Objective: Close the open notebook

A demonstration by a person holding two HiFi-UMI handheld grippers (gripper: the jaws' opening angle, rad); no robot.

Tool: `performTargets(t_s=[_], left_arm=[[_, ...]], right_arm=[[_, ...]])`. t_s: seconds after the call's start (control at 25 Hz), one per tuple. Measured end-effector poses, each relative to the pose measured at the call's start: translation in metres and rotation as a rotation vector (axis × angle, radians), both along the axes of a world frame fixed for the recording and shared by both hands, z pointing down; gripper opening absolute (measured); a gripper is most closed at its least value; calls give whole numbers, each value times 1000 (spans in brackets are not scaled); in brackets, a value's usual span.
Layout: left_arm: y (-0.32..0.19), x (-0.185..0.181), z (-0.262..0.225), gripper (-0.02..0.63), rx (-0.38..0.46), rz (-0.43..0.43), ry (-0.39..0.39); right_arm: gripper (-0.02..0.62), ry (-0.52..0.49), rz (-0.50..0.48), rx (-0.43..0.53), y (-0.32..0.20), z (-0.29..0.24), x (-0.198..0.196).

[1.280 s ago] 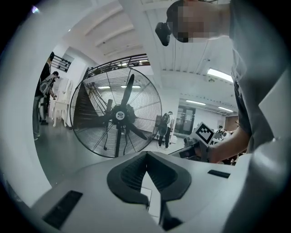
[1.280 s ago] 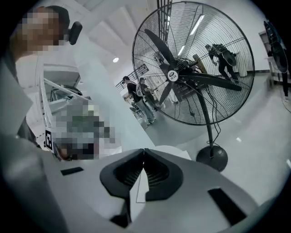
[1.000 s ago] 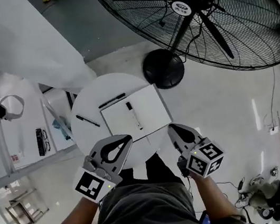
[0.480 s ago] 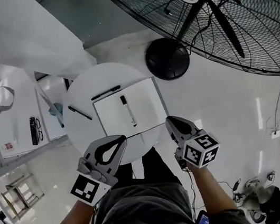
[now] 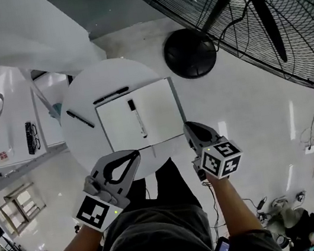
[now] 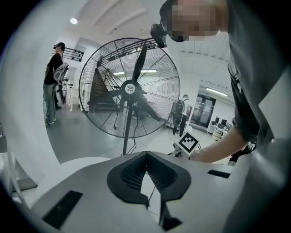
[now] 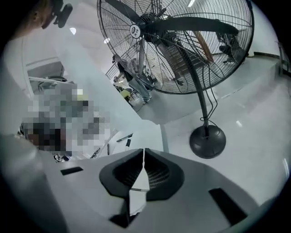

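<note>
Open notebook [image 5: 158,112] on round table [image 5: 78,90], marker [image 5: 137,119] on page; left claw [image 5: 132,155], right claw [image 5: 189,127] at near edge.
</note>
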State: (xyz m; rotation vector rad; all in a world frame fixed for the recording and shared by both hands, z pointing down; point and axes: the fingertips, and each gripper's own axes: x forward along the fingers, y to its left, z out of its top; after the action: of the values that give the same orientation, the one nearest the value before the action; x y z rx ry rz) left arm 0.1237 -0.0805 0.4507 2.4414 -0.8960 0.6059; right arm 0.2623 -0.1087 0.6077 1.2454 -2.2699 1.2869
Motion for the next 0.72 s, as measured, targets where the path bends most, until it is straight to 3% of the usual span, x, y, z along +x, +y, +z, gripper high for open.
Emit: performTargets(t_s=[0.16,0.36,0.72], left_arm=[[6,4,15,15,-27,10,-18],[10,8,26,15,-55,10,-17],[17,9,37,15,-98,11,-29]], right_arm=[[26,0,-5,-30,-1,23,5],[74,-20,-7,-60,1,40,5],[204,-72,2,-127,11,68,9]])
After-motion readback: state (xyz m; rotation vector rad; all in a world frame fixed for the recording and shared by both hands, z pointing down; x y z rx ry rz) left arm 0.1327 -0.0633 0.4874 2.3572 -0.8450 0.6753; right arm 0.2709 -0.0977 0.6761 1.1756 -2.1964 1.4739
